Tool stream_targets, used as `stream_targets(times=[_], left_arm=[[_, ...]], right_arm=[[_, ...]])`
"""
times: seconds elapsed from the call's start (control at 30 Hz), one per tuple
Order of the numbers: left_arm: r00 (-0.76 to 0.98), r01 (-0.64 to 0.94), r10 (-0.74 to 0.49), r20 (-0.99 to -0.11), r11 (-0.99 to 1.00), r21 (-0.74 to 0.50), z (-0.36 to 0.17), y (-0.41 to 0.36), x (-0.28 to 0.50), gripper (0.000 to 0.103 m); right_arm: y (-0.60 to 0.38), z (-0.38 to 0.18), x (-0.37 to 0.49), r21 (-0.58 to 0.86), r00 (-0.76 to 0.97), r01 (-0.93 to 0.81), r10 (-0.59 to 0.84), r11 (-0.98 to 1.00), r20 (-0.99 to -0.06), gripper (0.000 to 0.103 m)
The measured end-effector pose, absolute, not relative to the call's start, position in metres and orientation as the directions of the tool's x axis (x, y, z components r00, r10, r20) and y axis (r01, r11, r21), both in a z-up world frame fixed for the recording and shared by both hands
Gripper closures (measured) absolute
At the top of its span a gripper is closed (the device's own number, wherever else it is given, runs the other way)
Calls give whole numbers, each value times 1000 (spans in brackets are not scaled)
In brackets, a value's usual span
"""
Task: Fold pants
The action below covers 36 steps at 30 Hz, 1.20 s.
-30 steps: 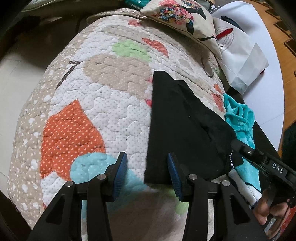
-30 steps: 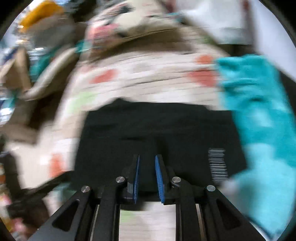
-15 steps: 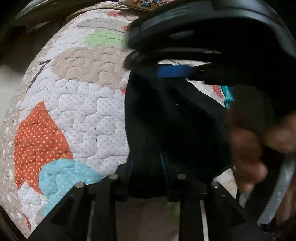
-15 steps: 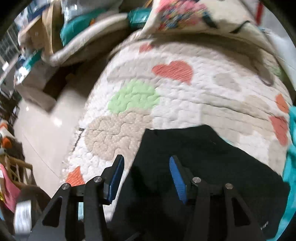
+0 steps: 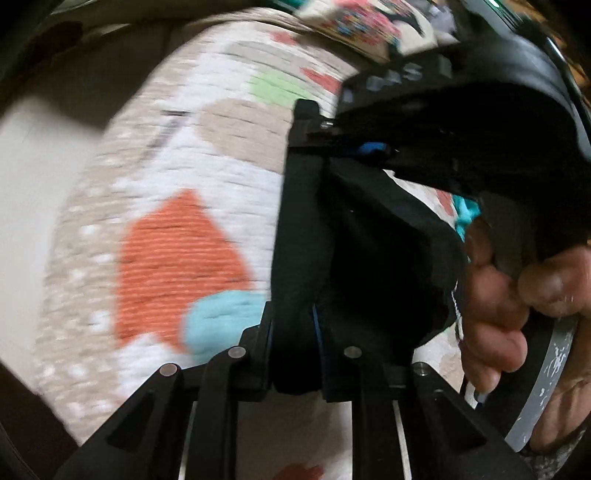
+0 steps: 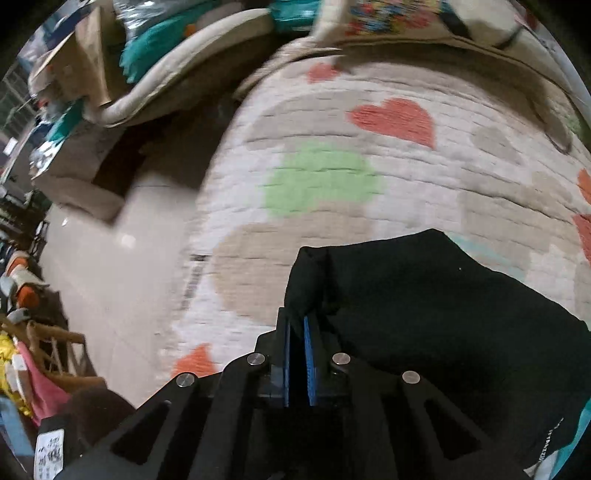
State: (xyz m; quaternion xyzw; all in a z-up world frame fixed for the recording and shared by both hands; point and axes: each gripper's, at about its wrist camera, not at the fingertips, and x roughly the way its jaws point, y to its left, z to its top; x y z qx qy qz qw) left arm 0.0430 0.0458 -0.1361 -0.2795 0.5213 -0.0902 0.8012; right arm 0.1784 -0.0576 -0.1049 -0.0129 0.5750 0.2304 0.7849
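Observation:
The black pants (image 5: 373, 258) lie folded on a quilted heart-print bed cover (image 5: 177, 236). My left gripper (image 5: 293, 332) is shut on the near left corner of the pants, with black cloth bunched between the blue pads. My right gripper (image 6: 297, 354) is shut on the far left corner of the pants (image 6: 443, 317), cloth pinched between its blue pads. In the left wrist view the right gripper (image 5: 373, 149) sits above and beyond mine, with the holding hand (image 5: 498, 306) at right. The left edge of the pants is lifted off the cover.
A patterned pillow (image 5: 354, 26) lies at the far end of the bed cover (image 6: 369, 155). A teal cloth (image 5: 467, 212) shows past the pants on the right. Left of the bed are bare floor (image 6: 99, 266), a cardboard box (image 6: 88, 173) and piled clutter.
My left gripper closed on the near corner of the pants a second ago. My right gripper swung to the far left corner, opened, then shut on it. Both now lift that edge.

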Motion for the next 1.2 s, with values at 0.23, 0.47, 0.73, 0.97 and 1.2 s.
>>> stream_targets(times=[0.23, 0.47, 0.73, 0.97, 1.2], left_arm=[[437, -312, -416, -798, 762, -568, -148, 104, 18, 75], [516, -291, -357, -779, 782, -551, -121, 120, -2, 70], [514, -265, -336, -789, 813, -519, -118, 101, 3, 68], [511, -260, -330, -793, 820, -509, -118, 93, 0, 68], [519, -248, -325, -791, 828, -503, -117, 89, 0, 68]], right_arm=[[-13, -114, 173, 339, 186, -369, 426, 866, -886, 87], [-117, -55, 165, 374, 372, -260, 449, 890, -812, 76], [-202, -84, 109, 400, 369, -155, 429, 903, -825, 76], [-205, -138, 105, 576, 272, -19, 559, 817, -783, 53], [-185, -145, 111, 661, 231, -11, 645, 750, -728, 86]])
